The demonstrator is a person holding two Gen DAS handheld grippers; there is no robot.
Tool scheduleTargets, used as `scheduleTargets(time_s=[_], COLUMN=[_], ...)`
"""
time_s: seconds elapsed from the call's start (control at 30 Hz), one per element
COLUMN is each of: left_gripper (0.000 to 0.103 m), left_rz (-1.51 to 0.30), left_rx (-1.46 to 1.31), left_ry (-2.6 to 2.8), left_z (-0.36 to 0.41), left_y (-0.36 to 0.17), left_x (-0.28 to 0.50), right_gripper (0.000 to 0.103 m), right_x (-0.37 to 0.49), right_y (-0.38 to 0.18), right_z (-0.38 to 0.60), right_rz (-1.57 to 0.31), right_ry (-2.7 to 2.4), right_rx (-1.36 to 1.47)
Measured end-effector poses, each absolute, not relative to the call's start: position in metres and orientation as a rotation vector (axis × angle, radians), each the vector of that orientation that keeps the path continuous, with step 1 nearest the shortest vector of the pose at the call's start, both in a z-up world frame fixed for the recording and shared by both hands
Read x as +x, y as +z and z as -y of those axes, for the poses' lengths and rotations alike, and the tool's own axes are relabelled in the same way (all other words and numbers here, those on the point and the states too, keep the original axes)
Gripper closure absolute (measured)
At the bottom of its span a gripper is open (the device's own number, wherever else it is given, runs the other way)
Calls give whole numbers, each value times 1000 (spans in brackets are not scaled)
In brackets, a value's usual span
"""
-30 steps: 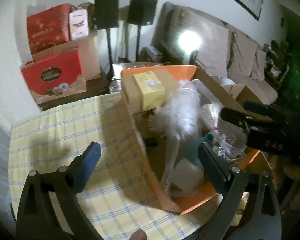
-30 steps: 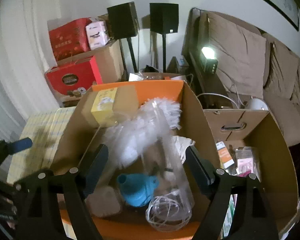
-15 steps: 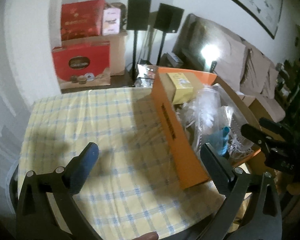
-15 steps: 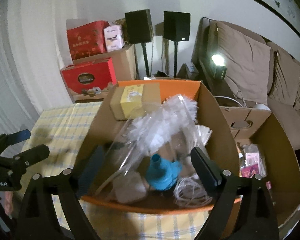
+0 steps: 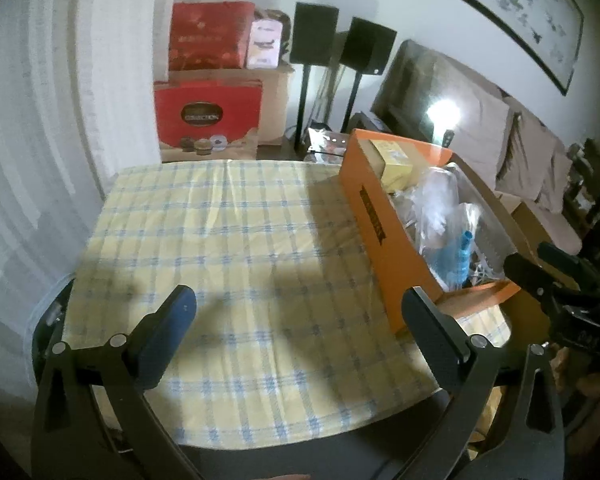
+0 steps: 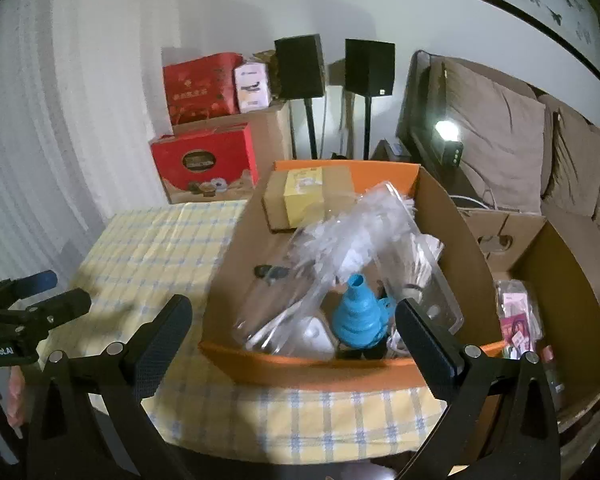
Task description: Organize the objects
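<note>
A yellow tablecloth [image 5: 228, 240] checked with pale blue lines fills the middle of the left wrist view. At its right edge sits an orange box [image 6: 312, 364], plain brown card inside. In it, low in the right wrist view, a bright blue funnel [image 6: 358, 312] stands out against clear, whitish plastic wrapping [image 6: 352, 236], with a yellow-labelled brown carton [image 6: 304, 198] further up. Upper left, red gift boxes [image 6: 204, 160] are stacked; beside them stand two black speakers [image 6: 300, 66]. The sofa cushions [image 6: 496, 140] at right are dull beige.
</note>
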State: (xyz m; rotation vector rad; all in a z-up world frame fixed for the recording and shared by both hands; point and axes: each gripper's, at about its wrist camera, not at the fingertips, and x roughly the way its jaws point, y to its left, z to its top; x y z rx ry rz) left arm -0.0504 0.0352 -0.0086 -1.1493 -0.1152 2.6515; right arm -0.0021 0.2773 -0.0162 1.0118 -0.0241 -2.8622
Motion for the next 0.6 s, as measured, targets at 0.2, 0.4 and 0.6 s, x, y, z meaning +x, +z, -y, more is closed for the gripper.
scheduleTargets(time_s=[0.2, 0.4, 0.6], left_gripper=[0, 0, 0], left_rz=[83, 95, 75], left_rx=[-1139, -1147, -1143], left_ry=[2697, 2706, 2736], left_z=[-29, -25, -23], left_y=[-5, -8, -9], left_x=[-32, -19, -8], right_gripper=[1, 1, 1], right_x=[16, 31, 43], right_y=[-17, -19, -24], right_z=[-268, -267, -262], right_rz=[12, 31, 18], right_ry=[-2861, -2869, -2873], right_rx=[1013, 1020, 1028])
